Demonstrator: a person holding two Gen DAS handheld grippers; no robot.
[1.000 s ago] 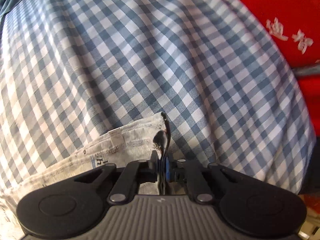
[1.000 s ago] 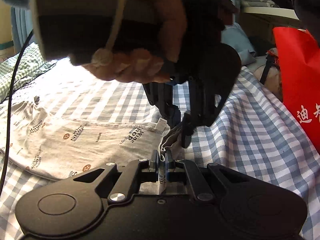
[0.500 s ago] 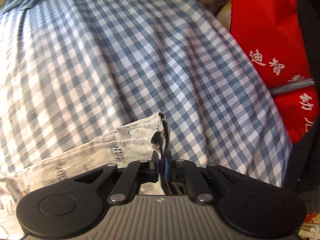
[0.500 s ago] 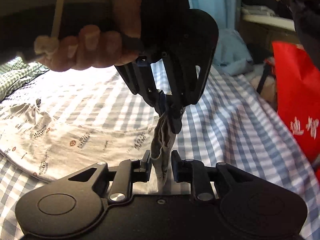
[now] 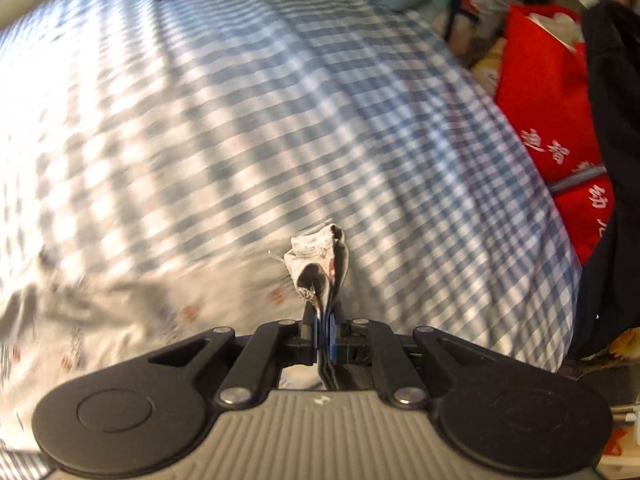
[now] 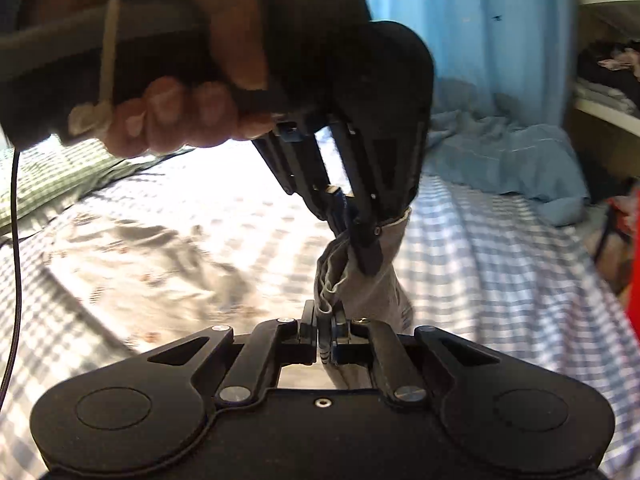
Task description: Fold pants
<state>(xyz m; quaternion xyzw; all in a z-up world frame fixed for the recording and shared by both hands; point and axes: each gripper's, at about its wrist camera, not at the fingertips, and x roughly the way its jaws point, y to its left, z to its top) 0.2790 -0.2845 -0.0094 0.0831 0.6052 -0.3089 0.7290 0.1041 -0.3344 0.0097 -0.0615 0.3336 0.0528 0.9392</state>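
The pants (image 6: 140, 256) are pale grey with small printed marks and lie blurred on the blue checked bed sheet (image 5: 320, 120). One bunched edge is lifted off the bed. My left gripper (image 5: 325, 320) is shut on that bunched hem (image 5: 316, 256); the pants' body (image 5: 100, 312) trails to the lower left. From the right wrist view, a hand (image 6: 180, 120) holds the left gripper (image 6: 358, 248) pointing steeply down, pinching the raised fabric (image 6: 372, 284). Just below it, my right gripper (image 6: 326, 332) has its jaws closing tight on the same fold, pads pressing the cloth.
A red bag with white characters (image 5: 552, 120) and dark clothing (image 5: 616, 160) stand past the bed's right edge. A crumpled blue cloth (image 6: 500, 160) lies at the far end of the bed. Shelves with clothes (image 6: 608, 88) are at the right. A black cable (image 6: 16, 280) hangs at the left.
Both grippers have risen and swept across the bed, pulling the pants' edge up off the sheet. The right jaws stood apart around the fabric half a second ago and now pinch it.
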